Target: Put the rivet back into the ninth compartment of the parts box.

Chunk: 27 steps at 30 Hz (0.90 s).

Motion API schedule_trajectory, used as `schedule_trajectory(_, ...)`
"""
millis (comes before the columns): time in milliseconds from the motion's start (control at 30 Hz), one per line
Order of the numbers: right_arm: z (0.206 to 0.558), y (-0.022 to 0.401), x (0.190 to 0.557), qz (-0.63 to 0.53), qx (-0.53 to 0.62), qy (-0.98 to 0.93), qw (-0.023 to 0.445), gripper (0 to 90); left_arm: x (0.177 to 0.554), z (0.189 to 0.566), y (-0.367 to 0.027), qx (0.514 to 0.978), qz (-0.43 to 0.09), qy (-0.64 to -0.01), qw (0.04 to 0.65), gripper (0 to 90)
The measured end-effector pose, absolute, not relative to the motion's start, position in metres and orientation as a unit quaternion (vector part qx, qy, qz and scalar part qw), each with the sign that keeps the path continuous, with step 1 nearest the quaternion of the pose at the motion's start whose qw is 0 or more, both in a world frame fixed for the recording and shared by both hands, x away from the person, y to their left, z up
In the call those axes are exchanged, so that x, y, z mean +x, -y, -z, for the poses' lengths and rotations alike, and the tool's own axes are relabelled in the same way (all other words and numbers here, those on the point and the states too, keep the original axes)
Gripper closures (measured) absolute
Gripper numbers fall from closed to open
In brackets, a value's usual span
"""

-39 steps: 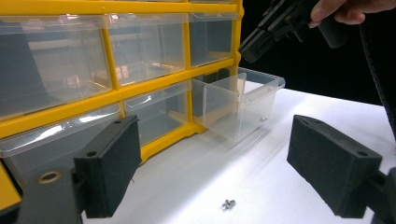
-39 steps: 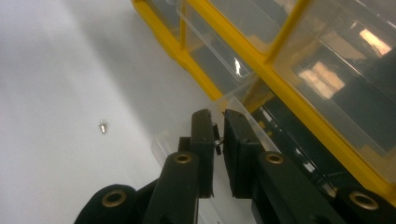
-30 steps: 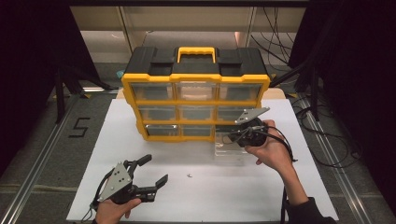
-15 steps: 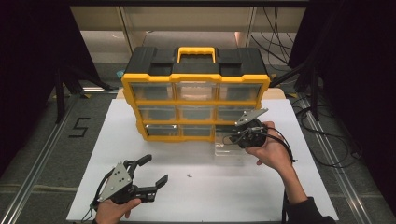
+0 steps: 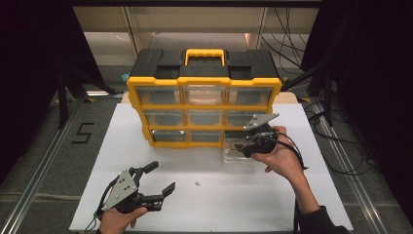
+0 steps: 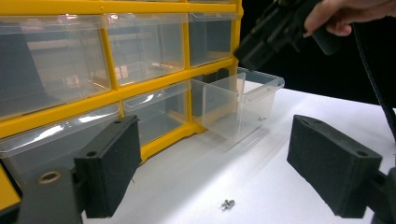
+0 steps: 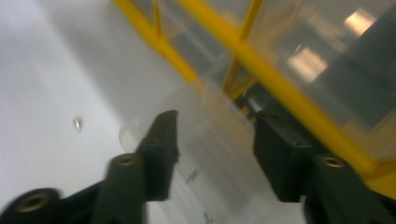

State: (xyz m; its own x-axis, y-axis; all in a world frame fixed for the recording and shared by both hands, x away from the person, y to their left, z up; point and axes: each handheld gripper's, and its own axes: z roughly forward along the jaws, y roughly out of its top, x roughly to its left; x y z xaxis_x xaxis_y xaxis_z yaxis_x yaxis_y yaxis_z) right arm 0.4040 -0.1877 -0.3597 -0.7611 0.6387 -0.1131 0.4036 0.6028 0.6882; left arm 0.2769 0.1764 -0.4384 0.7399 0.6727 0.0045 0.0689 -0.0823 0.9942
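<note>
Little has moved since a second ago: the right gripper (image 5: 242, 145) has edged slightly lower over the pulled-out drawer (image 5: 237, 152).

One white table (image 5: 272, 200) carries one yellow-and-black cabinet (image 5: 203, 78) of nine clear drawers, the bottom-right one drawn out. Two grippers: the right with jaws apart above that drawer, the left gripper (image 5: 157, 178) released, near the front-left. One small screw (image 5: 197, 184) lies between them.

Dark surroundings, grey floor (image 5: 44, 146), possibly cables (image 5: 292, 44)

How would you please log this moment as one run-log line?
left gripper: open, idle over white table | right gripper: open above pulled-out clear plastic drawer | small metal screw: loose on table
</note>
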Motion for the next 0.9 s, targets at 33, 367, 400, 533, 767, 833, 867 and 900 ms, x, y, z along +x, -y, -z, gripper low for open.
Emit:
schedule_trajectory(33,0.354,0.187,0.402,-0.347,0.295,-0.871,0.182,41.4,0.278,0.438,-0.176,0.694,-0.244,-0.266,0.623,17.0)
schedule_trajectory(367,0.345,0.177,0.394,-0.349,0.29,-0.873,0.178,36.1,0.277,0.438,-0.176,0.694,-0.244,-0.266,0.623,17.0)
schedule_trajectory(400,0.345,0.176,0.393,-0.351,0.288,-0.873,0.179,35.7,0.277,0.438,-0.176,0.694,-0.243,-0.266,0.623,17.0)
schedule_trajectory(533,0.345,0.172,0.391,-0.353,0.282,-0.874,0.181,35.1,0.277,0.438,-0.176,0.694,-0.243,-0.266,0.623,17.0)
schedule_trajectory(767,0.346,0.151,0.382,-0.358,0.254,-0.882,0.17,33.5,0.277,0.438,-0.176,0.695,-0.243,-0.266,0.622,17.0)
schedule_trajectory(833,0.347,0.143,0.378,-0.36,0.241,-0.884,0.172,32.4,0.277,0.438,-0.176,0.694,-0.243,-0.266,0.622,17.0)
schedule_trajectory(867,0.347,0.139,0.376,-0.362,0.237,-0.886,0.171,31.6,0.277,0.438,-0.176,0.694,-0.243,-0.266,0.622,17.0)
schedule_trajectory(900,0.347,0.134,0.373,-0.365,0.233,-0.886,0.168,31.5,0.277,0.438,-0.176,0.695,-0.244,-0.266,0.622,17.0)
